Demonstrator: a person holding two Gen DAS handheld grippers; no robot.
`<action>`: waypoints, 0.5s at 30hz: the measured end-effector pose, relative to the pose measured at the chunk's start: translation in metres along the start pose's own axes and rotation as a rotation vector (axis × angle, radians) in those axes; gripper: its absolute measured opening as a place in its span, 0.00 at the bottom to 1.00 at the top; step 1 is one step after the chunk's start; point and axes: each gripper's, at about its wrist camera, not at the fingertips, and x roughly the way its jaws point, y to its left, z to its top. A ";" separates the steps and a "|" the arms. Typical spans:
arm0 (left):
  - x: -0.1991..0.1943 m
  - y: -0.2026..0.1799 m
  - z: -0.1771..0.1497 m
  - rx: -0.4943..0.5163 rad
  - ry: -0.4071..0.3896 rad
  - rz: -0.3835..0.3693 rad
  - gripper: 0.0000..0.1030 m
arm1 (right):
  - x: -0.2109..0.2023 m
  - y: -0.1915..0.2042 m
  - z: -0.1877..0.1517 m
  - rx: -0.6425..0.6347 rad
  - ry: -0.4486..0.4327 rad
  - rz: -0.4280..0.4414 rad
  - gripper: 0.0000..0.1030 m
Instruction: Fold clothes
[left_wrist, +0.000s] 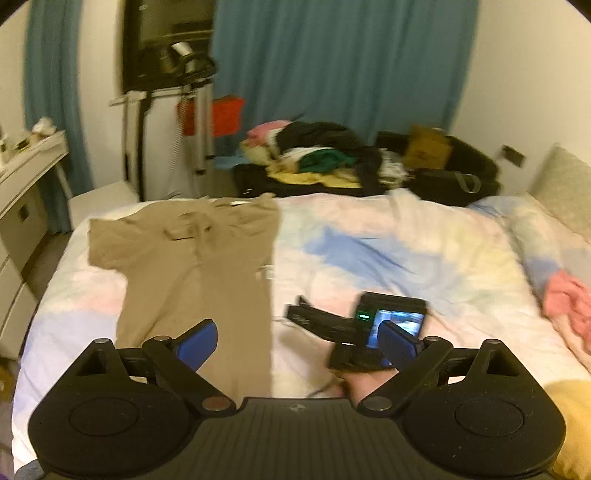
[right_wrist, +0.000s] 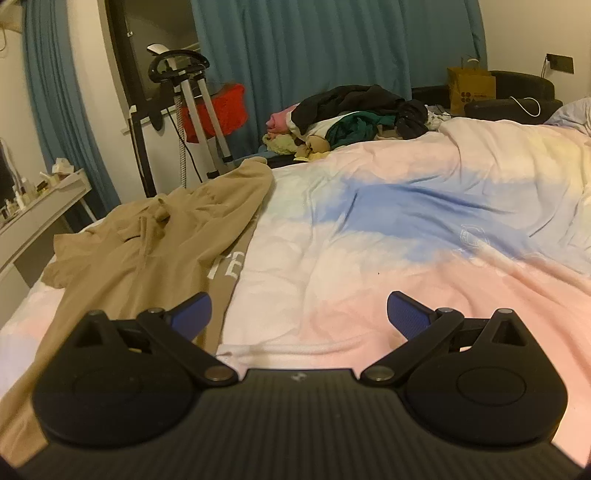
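Observation:
A tan T-shirt (left_wrist: 192, 266) lies on the left part of the pastel duvet (left_wrist: 388, 251), folded lengthwise with one sleeve out to the left. White letters show at its straight edge (right_wrist: 227, 267). My left gripper (left_wrist: 297, 343) hangs open above the bed's near edge; its left finger (left_wrist: 197, 341) is over the shirt's lower part and nothing is between the pads. My right gripper (right_wrist: 299, 315) is open low over the duvet, just right of the tan T-shirt (right_wrist: 147, 251), with nothing in it. In the left wrist view its black body and lit screen (left_wrist: 397, 325) show, held by a hand (left_wrist: 369, 384).
A pile of mixed clothes (left_wrist: 314, 155) sits past the bed's far edge, beside a brown paper bag (right_wrist: 469, 88). A pink garment (left_wrist: 569, 299) lies on the bed at right. A white desk (left_wrist: 26, 192) and a garment steamer stand (right_wrist: 192, 92) are on the left, before blue curtains (left_wrist: 332, 66).

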 end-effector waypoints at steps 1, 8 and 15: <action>-0.006 -0.001 -0.002 0.001 0.000 -0.007 0.93 | -0.001 0.001 0.000 -0.005 0.001 0.001 1.00; -0.009 0.014 0.000 -0.087 0.048 -0.082 0.93 | -0.007 0.002 -0.002 0.010 -0.003 0.063 1.00; 0.015 0.032 0.005 -0.157 -0.094 -0.031 0.95 | -0.005 0.004 0.001 0.017 -0.013 0.080 1.00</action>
